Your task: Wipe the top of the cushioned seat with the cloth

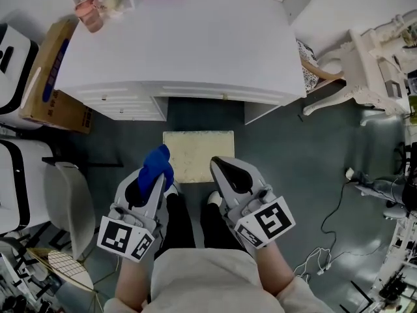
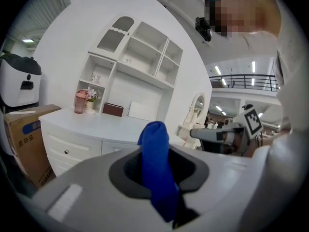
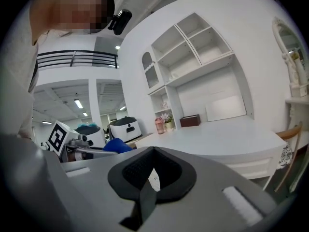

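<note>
head view: left gripper point(image 1: 158, 182) jaws tight around cloth point(image 1: 156, 163), right gripper point(image 1: 219, 167) jaws together

Right gripper point(image 3: 151, 176), jaws together, empty

The head view looks steeply down from above the person, taking in most of the tabletop point(image 1: 195, 44), the cushioned seat point(image 1: 197, 154) on the floor off its near edge, and, close beneath the lens, the left hand-held gripper point(image 1: 155, 175) and right hand-held gripper point(image 1: 223, 168). Each gripper view sits right behind its own jaws, low and tilted upward, facing the tabletop's near edge and the shelf unit point(image 2: 140, 52) at its far edge. Both share that tabletop and shelf unit, and each catches the other hand-held gripper at one side.
</note>
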`<state>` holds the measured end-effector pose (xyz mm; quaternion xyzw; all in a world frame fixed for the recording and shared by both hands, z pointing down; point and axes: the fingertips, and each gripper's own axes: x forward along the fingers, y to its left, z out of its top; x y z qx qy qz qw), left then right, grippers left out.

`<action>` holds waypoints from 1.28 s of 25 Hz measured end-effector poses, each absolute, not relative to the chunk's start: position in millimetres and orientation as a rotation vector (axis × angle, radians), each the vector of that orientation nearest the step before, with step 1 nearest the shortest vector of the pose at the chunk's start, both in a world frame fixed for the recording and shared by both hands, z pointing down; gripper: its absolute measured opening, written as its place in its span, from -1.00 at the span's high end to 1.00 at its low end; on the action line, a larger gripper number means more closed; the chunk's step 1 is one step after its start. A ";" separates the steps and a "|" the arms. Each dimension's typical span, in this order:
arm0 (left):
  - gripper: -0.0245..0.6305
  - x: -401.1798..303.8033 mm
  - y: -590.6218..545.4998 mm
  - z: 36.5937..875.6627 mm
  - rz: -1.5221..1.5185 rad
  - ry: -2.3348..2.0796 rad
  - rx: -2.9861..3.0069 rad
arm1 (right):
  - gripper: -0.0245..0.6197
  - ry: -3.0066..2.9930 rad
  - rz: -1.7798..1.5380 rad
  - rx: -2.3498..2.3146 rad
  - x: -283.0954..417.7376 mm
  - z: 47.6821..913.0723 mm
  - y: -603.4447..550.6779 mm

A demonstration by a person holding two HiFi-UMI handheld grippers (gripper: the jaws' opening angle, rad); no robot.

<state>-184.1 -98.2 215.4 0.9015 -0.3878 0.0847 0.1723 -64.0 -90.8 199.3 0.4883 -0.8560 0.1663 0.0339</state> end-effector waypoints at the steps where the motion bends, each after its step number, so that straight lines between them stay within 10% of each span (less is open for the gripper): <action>1: 0.68 -186.5 -102.6 219.8 0.245 -1.090 2.558 | 0.92 -2.621 0.515 1.514 -65.2 203.6 -94.7; 32: 0.69 -199.8 -164.5 440.3 0.429 -1.017 2.420 | 0.92 -2.515 0.674 1.511 -84.9 389.0 -146.4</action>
